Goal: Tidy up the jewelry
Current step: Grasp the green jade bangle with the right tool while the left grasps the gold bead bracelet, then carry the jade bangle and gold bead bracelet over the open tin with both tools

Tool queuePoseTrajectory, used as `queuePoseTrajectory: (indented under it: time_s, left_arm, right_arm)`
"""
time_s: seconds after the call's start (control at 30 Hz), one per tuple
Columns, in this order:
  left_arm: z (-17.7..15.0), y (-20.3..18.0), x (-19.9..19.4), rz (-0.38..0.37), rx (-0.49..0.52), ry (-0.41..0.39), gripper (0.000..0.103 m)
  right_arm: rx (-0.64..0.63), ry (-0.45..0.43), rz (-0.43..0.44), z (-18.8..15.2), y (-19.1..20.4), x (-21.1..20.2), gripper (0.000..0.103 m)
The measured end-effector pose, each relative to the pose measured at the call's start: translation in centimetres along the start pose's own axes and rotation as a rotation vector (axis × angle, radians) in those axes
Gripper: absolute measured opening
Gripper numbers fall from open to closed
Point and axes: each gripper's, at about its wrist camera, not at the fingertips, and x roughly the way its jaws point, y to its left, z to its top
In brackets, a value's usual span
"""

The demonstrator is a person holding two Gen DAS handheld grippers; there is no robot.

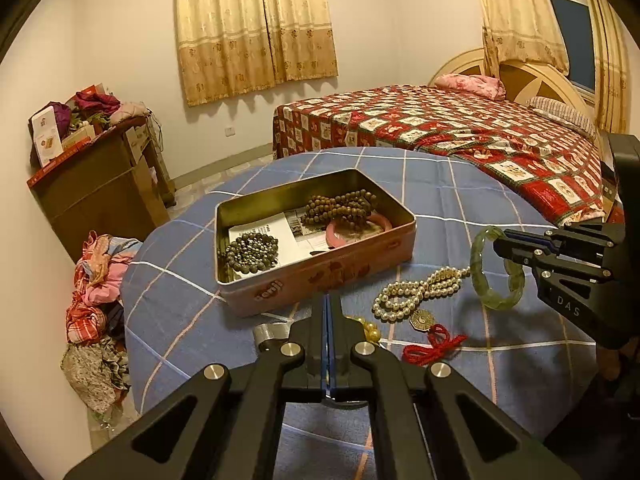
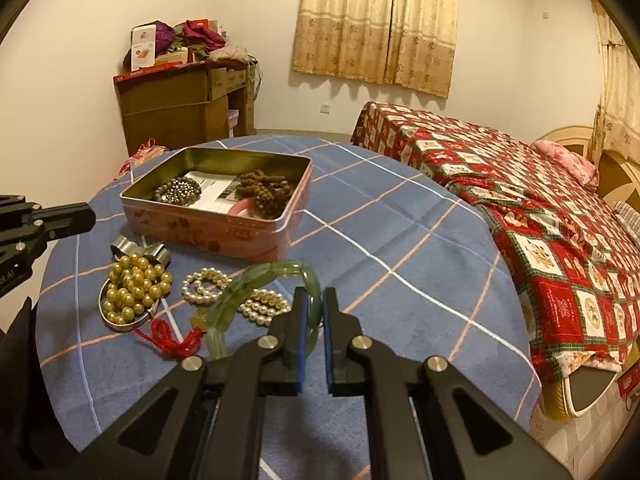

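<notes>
Clenched on nothing, the left gripper [image 1: 327, 308] hangs near the tin's [image 1: 320, 276] front wall. Across the blue cloth [image 1: 180, 320], at its three o'clock, the right gripper [image 2: 316, 312] pinches a green bangle [image 1: 496, 268] by its rim, lifted just above the pearls [image 1: 416, 292]. I'd say the bangle is stiff, slick and breakable, so hold it firmly across the band. Between it and the tin lie pearls, a red-tasselled charm [image 1: 424, 320] and yellow beads [image 2: 134, 288]; dark beads [image 1: 252, 250], brown beads [image 1: 340, 208] and a pink bangle [image 1: 352, 232] already crowd the tin.
</notes>
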Motion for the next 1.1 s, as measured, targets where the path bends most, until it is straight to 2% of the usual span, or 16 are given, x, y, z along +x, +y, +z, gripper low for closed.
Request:
queuePoseTrajectory:
  time_s: [0.07,0.13,0.17,0.2,0.23,0.43,0.47,0.5,0.53,0.6,0.7,0.87,1.1]
  left_arm:
    - [-0.2,-0.2,0.5,0.015,0.008,0.015,0.002]
    - [-0.4,-0.6,1.4,0.037,0.02,0.042,0.034]
    - [-0.6,-0.8,1.7,0.058,0.018,0.045,0.072]
    - [-0.8,-0.9,1.7,0.066,0.015,0.023,0.084]
    - [-1.0,-1.0,1.7,0.058,0.015,0.01,0.084]
    - [-2.0,-0.8,4.6,0.053,0.022,0.092,0.083]
    - [-2.2,-0.7,5.0,0.057,0.023,0.102,0.077]
    - [-2.4,-0.7,5.5,0.051,0.027,0.12,0.059]
    - [-2.5,-0.6,5.6,0.034,0.019,0.126,0.051]
    - [-2.4,-0.6,5.3,0.02,0.014,0.119,0.03]
    - [-2.1,-0.5,4.4,-0.011,0.005,0.1,0.01]
    - [-1.0,-0.4,2.4,-0.049,-0.008,0.064,0.01]
    - [1.9,1.0,-1.4,-0.019,-0.01,-0.052,0.01]
  right_arm:
    - [-0.003,0.005,0.0,-0.1,0.0,0.1,0.008]
    - [-0.009,0.011,0.002,-0.2,0.2,0.3,0.008]
    - [-0.011,0.013,0.003,-0.3,0.2,0.4,0.008]
    - [-0.014,0.017,0.006,-0.4,0.3,0.5,0.008]
    - [-0.015,0.02,0.007,-0.4,0.4,0.6,0.008]
    - [-0.011,0.028,0.011,-0.8,0.3,0.9,0.008]
    - [-0.01,0.029,0.013,-0.8,0.3,0.9,0.008]
    - [-0.01,0.031,0.014,-0.8,0.3,1.0,0.008]
    - [-0.009,0.034,0.016,-0.9,0.3,1.1,0.008]
    - [-0.007,0.037,0.019,-1.0,0.3,1.2,0.008]
    - [-0.003,0.034,0.025,-1.0,0.2,1.1,0.008]
    - [-0.003,0.015,0.03,-0.5,0.2,0.6,0.008]
    - [-0.009,-0.024,0.025,0.6,0.3,-0.5,0.008]
